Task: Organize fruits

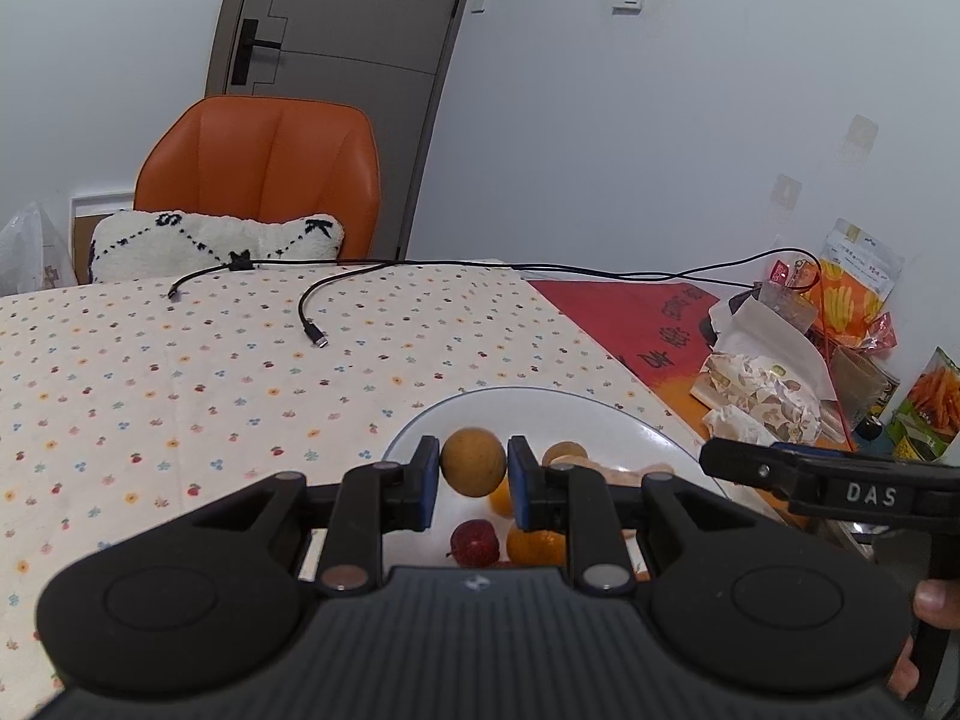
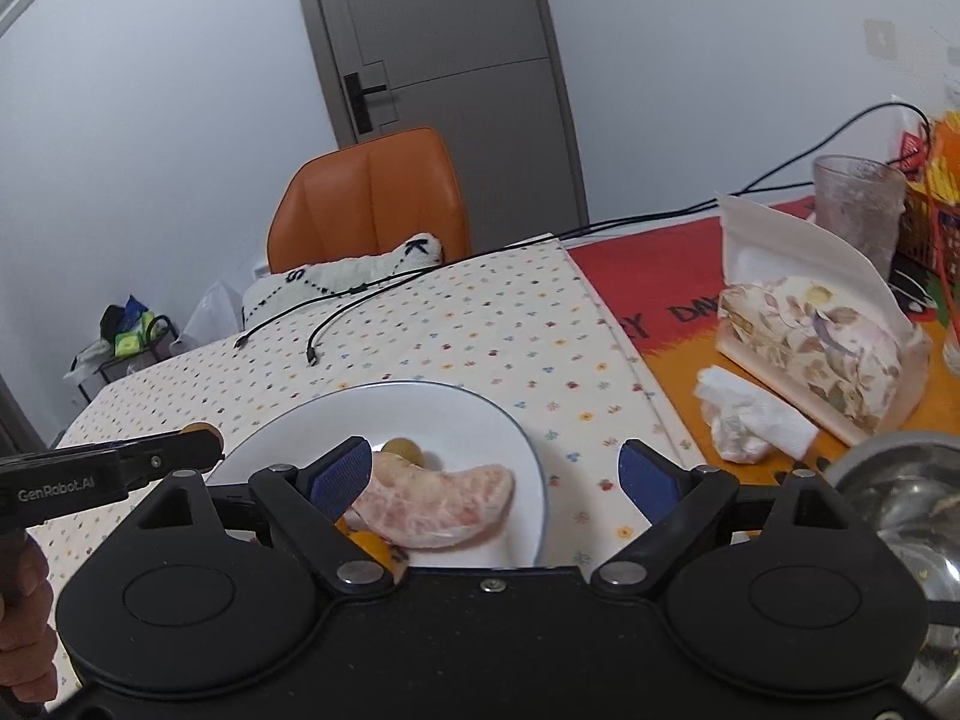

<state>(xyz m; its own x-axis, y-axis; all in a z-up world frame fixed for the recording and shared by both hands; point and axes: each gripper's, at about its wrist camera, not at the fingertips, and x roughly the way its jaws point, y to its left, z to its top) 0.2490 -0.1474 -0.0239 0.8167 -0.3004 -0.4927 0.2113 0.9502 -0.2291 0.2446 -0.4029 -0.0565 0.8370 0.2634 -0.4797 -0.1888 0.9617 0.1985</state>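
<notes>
My left gripper [image 1: 473,455] is shut on a round yellow-brown fruit [image 1: 473,463], held just above the white plate [image 1: 510,391]. Under it on the plate lie a red fruit [image 1: 474,542], an orange [image 1: 536,543], another brown fruit [image 1: 564,453] and a pale pomelo segment [image 1: 636,473]. My right gripper [image 2: 498,477] stands open over the plate's near right edge [image 2: 420,387], its left pad beside the pomelo segment [image 2: 444,504]. A small brown fruit [image 2: 403,450] sits behind the segment. The left gripper [image 2: 180,450] shows at the left of the right wrist view.
Two black cables [image 1: 312,324] lie on the dotted tablecloth [image 1: 180,360]. A tissue pack [image 2: 810,330], crumpled tissue [image 2: 744,420], a glass [image 2: 858,204] and a metal bowl [image 2: 900,510] stand to the right on a red mat. An orange chair [image 1: 258,180] is behind.
</notes>
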